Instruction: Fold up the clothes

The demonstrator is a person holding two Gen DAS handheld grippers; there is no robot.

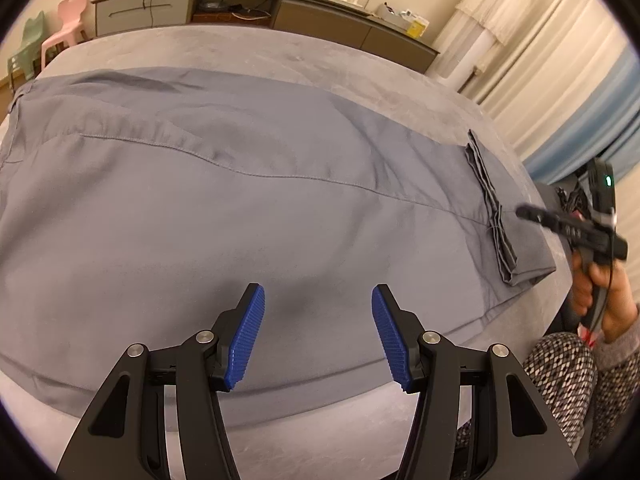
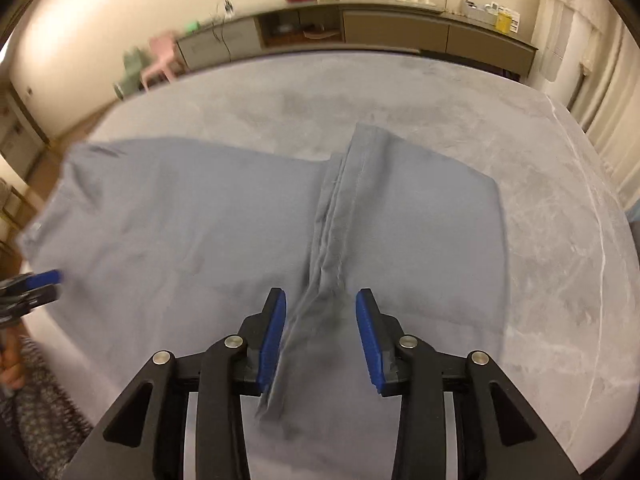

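We see grey trousers (image 1: 240, 200) spread flat across grey bed (image 1: 280, 48), filling middle of left wrist frame — bunched fold ridge (image 1: 490, 208) at right. Left gripper (image 1: 318, 334) hovers at lower centre, blue fingers (image 1: 248, 336) well apart, nothing between them. In right wrist view, right gripper (image 2: 321, 342) sits lower centre — fingers (image 2: 273, 340) partly open, straddling raised fabric ridge (image 2: 336, 224); left pad looks to touch cloth, right pad clear, no grip. Hand (image 1: 600, 292) holds right tool at right edge of left view.
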